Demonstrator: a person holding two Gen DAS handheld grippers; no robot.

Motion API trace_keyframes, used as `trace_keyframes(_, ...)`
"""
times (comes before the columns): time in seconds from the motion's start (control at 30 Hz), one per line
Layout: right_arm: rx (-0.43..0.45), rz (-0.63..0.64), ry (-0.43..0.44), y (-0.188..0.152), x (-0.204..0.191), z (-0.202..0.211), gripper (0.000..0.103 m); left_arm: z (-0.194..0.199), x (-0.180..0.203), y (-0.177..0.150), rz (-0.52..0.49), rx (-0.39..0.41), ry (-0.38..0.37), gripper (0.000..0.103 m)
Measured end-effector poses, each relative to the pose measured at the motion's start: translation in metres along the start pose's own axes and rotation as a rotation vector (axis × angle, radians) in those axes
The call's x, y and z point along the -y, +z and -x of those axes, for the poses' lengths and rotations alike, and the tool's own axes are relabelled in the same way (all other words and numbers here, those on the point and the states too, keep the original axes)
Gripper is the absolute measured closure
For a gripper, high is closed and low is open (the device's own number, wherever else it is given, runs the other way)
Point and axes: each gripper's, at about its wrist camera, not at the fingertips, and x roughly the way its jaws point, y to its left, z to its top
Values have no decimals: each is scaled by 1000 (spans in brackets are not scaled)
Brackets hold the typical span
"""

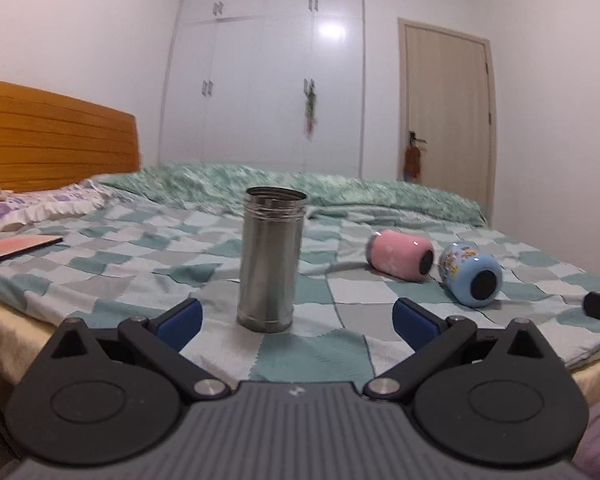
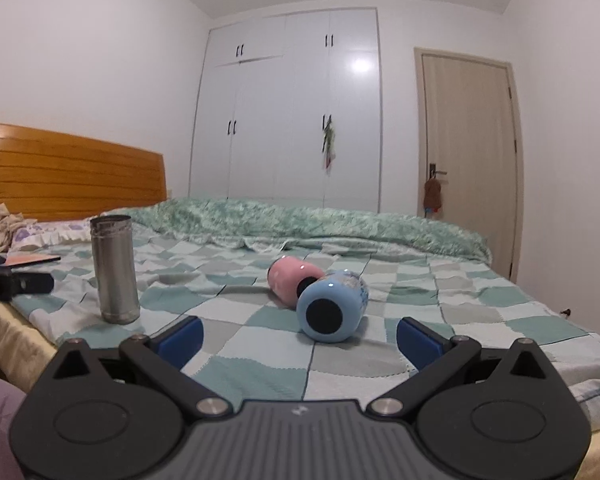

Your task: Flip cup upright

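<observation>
A steel cup (image 1: 269,260) stands upright on the checked bedspread, mouth up; it also shows in the right wrist view (image 2: 114,268). My left gripper (image 1: 298,322) is open and empty, just short of it, with its blue pads either side. A pink cup (image 1: 400,255) and a blue cup (image 1: 471,273) lie on their sides to the right, bases toward me. In the right wrist view the blue cup (image 2: 334,305) lies in front of the pink cup (image 2: 290,280), touching it. My right gripper (image 2: 300,340) is open and empty, just short of the blue cup.
The bed (image 2: 480,320) has a rumpled green quilt (image 2: 320,220) at the back and a wooden headboard (image 2: 68,172) on the left. A flat dark tablet-like item (image 1: 20,249) lies at the left. The left gripper's body (image 2: 12,282) shows at the bed's left edge.
</observation>
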Motion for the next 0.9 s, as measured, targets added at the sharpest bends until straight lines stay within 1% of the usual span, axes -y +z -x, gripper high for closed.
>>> trace_keyframes(0.07,12,6,-13,-2,-2,4,0,0,1,-6,-2,12,26,0)
trace_keyframes(0.2,35,0,-29,-5,-4,8,0,1,1,-7,3,31,41,0)
trace_keyframes(0.3,34,-6,-45,-6,-4,5,0,-1,4,-8,-10,25,52,0)
trace_keyframes(0.53,20,-3,-54,-7,-6,1,0,0,9,-10,-38,31,41,0)
trace_keyframes(0.9,19,-12,-55,-7,-4,-1,0,0,10,-11,-44,31,33,0)
